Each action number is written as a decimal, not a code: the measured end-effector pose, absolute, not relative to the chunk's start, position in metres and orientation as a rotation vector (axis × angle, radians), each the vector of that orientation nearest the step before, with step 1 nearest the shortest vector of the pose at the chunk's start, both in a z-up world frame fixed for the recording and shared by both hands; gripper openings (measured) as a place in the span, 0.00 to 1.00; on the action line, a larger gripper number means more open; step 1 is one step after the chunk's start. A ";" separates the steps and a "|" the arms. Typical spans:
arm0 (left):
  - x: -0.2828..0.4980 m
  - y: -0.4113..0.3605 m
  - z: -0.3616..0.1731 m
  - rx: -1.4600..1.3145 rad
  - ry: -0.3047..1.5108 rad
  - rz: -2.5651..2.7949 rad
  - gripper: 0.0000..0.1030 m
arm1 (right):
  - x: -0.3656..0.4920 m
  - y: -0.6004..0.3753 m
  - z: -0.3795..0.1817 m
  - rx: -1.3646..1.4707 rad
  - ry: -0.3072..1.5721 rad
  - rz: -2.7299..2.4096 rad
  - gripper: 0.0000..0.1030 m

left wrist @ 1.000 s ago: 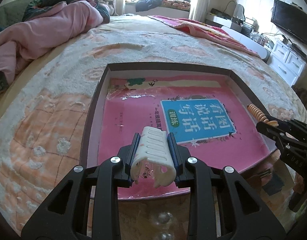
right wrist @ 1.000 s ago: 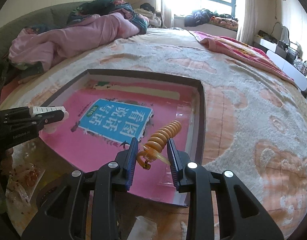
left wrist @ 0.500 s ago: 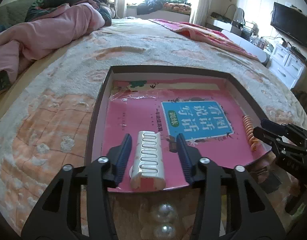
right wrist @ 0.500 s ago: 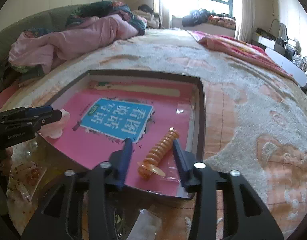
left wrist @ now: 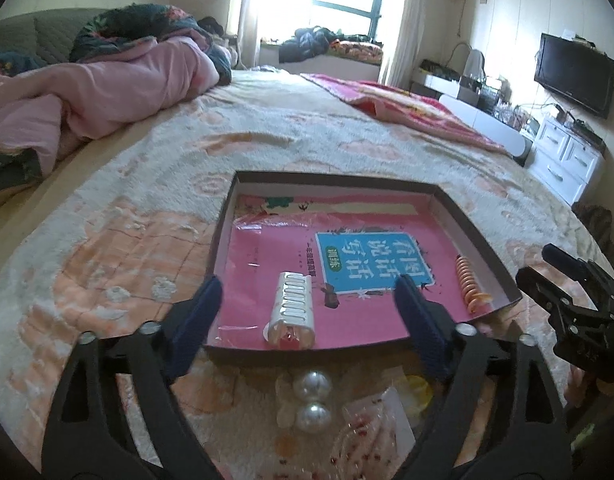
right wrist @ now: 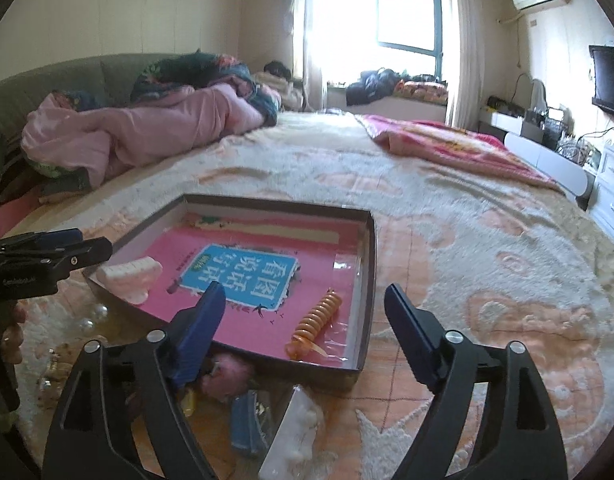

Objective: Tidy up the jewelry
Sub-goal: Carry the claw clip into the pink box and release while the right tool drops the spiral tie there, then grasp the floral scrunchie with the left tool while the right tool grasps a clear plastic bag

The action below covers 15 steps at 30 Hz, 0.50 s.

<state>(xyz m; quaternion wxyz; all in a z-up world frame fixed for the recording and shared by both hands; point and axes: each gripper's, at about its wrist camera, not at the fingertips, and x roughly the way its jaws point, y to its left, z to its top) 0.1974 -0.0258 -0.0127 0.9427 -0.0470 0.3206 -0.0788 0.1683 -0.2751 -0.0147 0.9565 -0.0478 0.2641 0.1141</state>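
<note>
Bedroom scene: a plush patterned bedspread carries a shallow dark-walled tray lined with a pink book.

Left wrist view. Left tool stands wide, its jaws having just been opening; the white claw hair clip lies free between them on the lining at 6 o'clock in the tray, touched by neither pad. An orange spiral hair tie rests near the tray's 4 o'clock corner. The right tool enters from 3 o'clock. Outside the tray, at 6 o'clock on the bedspread, wait two pearl beads and a packet of small items.

Right wrist view. Right tool is likewise wide, jaws just opened; the spiral tie lies released between them, toward the tray's 5 o'clock corner, and the clip sits at 9 o'clock by the left tool.

Judgement: both placements look complete. To finish well, back each tool straight off with jaws kept spread, clearing the near wall, before reaching for the loose pieces in front.
</note>
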 end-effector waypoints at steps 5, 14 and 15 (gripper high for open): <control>0.178 -0.027 0.003 -0.081 0.588 -0.164 0.87 | 0.149 -0.275 -0.003 -0.094 0.487 0.235 0.81; 0.149 -0.030 0.012 -0.063 0.532 -0.168 0.89 | 0.122 -0.275 -0.003 -0.062 0.488 0.253 0.81; 0.147 -0.030 0.011 -0.063 0.533 -0.168 0.89 | 0.120 -0.275 -0.004 -0.059 0.493 0.256 0.81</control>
